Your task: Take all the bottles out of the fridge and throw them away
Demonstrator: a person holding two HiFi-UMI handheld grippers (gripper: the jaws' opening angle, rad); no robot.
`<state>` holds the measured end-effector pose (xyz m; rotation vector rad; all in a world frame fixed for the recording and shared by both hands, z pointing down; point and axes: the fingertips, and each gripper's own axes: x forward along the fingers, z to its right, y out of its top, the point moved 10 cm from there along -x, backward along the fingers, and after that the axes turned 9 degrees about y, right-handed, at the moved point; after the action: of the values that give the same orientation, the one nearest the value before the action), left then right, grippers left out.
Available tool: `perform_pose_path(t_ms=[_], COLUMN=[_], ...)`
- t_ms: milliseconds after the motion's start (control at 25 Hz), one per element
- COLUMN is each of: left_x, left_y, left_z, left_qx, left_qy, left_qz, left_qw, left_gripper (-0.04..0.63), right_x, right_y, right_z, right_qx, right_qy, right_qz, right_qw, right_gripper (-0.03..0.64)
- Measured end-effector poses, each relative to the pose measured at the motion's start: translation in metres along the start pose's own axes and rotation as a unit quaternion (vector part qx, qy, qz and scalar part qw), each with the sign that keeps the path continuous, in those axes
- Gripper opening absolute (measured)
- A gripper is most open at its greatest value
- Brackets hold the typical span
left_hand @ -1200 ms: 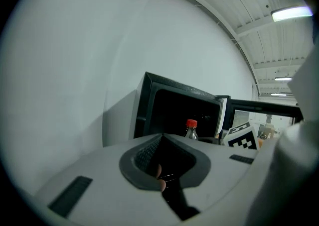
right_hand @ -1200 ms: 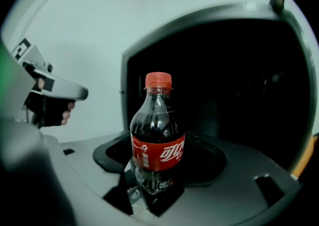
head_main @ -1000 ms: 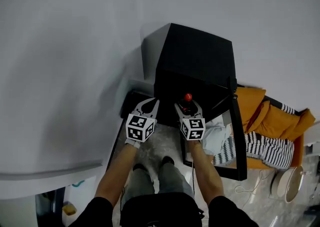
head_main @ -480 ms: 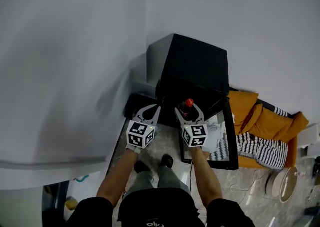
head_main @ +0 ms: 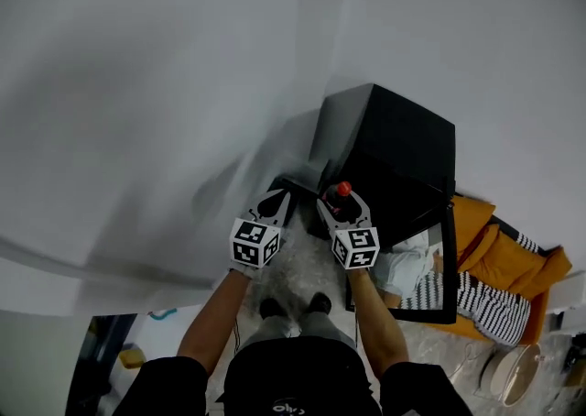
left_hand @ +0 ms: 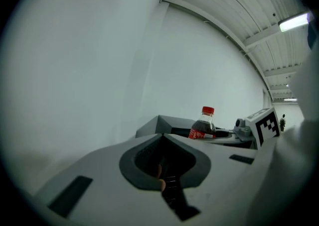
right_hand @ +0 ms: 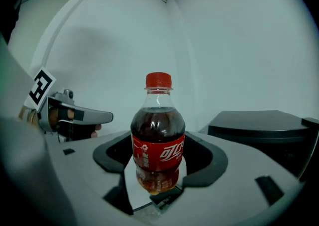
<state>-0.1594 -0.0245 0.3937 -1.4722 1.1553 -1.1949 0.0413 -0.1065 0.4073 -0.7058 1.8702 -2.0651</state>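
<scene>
A small cola bottle (right_hand: 157,135) with a red cap and red label stands upright between the jaws of my right gripper (right_hand: 158,165), which is shut on its lower body. In the head view its cap (head_main: 343,190) shows above the right gripper (head_main: 341,203), just off the front left corner of the black fridge (head_main: 403,144). My left gripper (head_main: 274,203) is level with it on the left, jaws together and holding nothing (left_hand: 162,138). From the left gripper view the bottle (left_hand: 203,126) shows to the right.
The fridge's glass door (head_main: 450,263) stands open to the right of my arms. Orange and striped cloth (head_main: 508,268) lies beyond the door, and a round pale object (head_main: 511,370) sits on the floor at the lower right. A plain white wall fills the left and top.
Both grippers and the held bottle have swung left, from in front of the fridge opening to beside its left front corner. The view has turned left with them.
</scene>
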Motion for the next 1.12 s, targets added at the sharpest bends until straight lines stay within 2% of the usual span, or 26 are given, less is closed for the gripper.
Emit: perform_pose_path(t_ms=[200, 440, 800, 1120], left_x=[-0.033, -0.045, -0.015, 0.045], left_y=[-0.003, -0.01, -0.027, -0.067], left_z=[-0.046, -0.076, -0.088, -0.101], left_qx=[-0.012, -0.027, -0.031, -0.045], left_qy=[0.037, 0.065, 0.089, 0.107], left_qz=[0.007, 0.007, -0.021, -0.051], left_qw=[0.9992, 0.9975, 0.9953, 0.9919], left_gripper=[0.005, 0.005, 0.005, 0.005], right_x=[0.043, 0.076, 0.121, 0.176], right_y=[-0.001, -0.002, -0.031, -0.098], right_z=[-0.044, -0.053, -0.017, 0.03], right_qx=[0.002, -0.005, 0.011, 0.042], right_qy=[0.043, 0.062, 0.081, 0.096], right_qz=[-0.01, -0.022, -0.05, -0.087], right_qw=[0.999, 0.998, 0.995, 0.991], right_gripper=[0.307, 0.307, 0.307, 0.307])
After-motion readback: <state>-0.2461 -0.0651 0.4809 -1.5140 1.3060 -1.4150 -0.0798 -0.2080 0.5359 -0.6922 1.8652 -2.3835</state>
